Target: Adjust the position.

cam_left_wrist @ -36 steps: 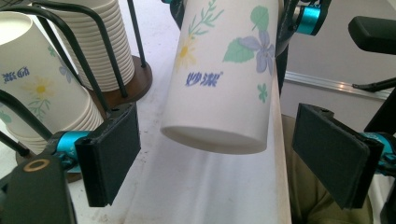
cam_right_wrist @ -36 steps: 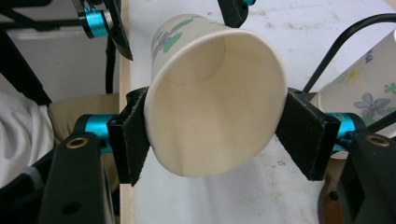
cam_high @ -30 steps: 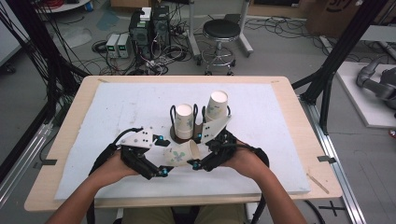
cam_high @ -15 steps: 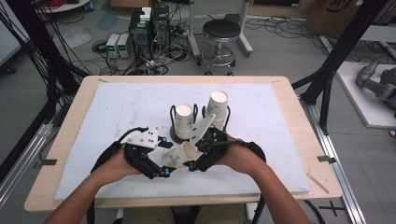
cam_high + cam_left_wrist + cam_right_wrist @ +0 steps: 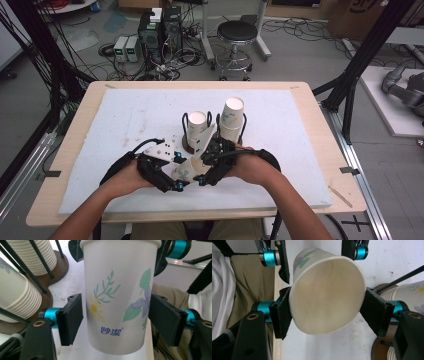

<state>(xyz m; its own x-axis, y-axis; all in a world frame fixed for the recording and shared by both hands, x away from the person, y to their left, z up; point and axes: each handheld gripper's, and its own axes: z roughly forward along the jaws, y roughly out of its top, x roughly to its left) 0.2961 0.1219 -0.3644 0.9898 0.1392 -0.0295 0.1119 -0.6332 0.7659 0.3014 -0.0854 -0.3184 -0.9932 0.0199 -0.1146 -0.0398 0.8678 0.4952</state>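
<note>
A white paper cup (image 5: pixel 187 170) with a flower print hangs over the mat's near middle, held between both grippers. My right gripper (image 5: pixel 202 167) is shut on it near the rim, and in the right gripper view the pads (image 5: pixel 283 312) squeeze the cup (image 5: pixel 327 297) to an oval. My left gripper (image 5: pixel 177 175) has just been closing. In the left gripper view its pads (image 5: pixel 72 317) touch the lower sides of the cup (image 5: pixel 115 290). Two stacks of like cups (image 5: pixel 197 125) (image 5: pixel 232 117) stand in black-rod holders just behind.
A white foam mat (image 5: pixel 125 115) covers the wooden table (image 5: pixel 320 120). The holders' brown bases (image 5: pixel 61 265) lie close beyond the jaws. A stool (image 5: pixel 237 35) and cabled equipment (image 5: pixel 160 25) stand on the floor behind the table.
The left gripper's jaws have come in from wide apart onto the cup. The right gripper has carried the cup a little toward the left gripper.
</note>
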